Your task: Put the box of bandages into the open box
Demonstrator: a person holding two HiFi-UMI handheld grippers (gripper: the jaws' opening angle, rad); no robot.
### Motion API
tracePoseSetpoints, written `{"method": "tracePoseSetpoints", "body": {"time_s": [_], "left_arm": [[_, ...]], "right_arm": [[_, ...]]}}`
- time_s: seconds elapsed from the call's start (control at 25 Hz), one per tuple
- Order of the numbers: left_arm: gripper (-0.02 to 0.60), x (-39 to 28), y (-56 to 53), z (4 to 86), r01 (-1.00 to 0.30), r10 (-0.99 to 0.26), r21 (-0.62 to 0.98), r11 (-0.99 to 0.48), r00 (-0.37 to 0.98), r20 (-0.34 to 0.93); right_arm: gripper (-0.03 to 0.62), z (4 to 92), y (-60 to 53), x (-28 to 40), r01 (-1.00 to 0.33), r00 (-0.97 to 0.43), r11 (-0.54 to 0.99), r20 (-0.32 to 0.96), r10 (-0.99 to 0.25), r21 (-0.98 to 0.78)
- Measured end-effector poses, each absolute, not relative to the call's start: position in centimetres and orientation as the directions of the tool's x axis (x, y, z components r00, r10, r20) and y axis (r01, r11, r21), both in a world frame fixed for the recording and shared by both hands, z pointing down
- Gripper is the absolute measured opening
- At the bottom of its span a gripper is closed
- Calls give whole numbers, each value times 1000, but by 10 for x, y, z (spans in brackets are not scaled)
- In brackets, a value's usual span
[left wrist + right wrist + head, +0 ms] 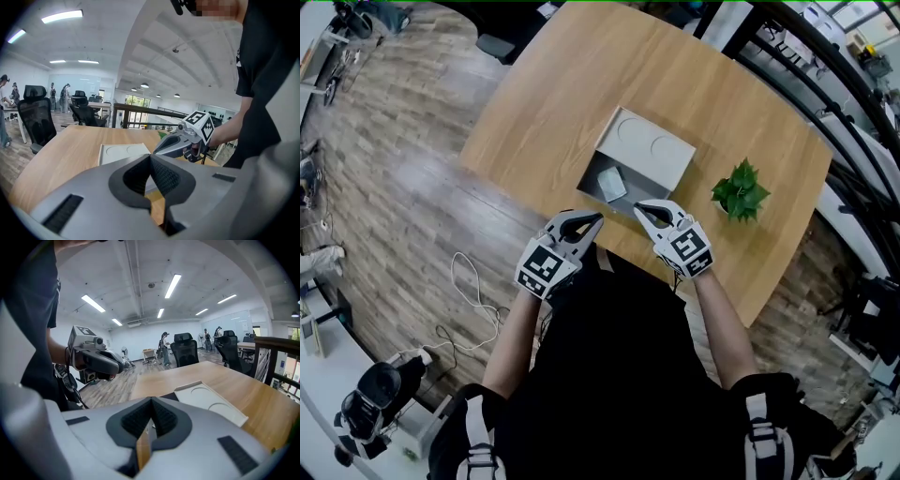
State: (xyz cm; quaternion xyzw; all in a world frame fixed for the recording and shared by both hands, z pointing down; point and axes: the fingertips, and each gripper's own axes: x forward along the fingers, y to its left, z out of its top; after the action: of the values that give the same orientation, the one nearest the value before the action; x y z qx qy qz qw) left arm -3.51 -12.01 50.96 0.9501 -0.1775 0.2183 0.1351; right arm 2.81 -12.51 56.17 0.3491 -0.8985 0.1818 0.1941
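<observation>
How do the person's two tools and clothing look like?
Both the left tool and right tool are grey-white pointed shells with black ribbed pads. Each carries a cube of black-and-white square markers. The person wears a black short-sleeved shirt.

wooden table (539, 108) with open box (649, 150), small plant (741, 191)
</observation>
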Motion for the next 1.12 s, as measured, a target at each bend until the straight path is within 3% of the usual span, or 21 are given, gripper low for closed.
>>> {"method": "tracePoseSetpoints", "body": {"time_s": [1.12], "left_arm": [[21, -28, -116, 513, -395, -272, 188, -899, 842, 467]], "right_arm": [[24, 557, -114, 38, -718, -674, 664, 444, -591, -206]]}}
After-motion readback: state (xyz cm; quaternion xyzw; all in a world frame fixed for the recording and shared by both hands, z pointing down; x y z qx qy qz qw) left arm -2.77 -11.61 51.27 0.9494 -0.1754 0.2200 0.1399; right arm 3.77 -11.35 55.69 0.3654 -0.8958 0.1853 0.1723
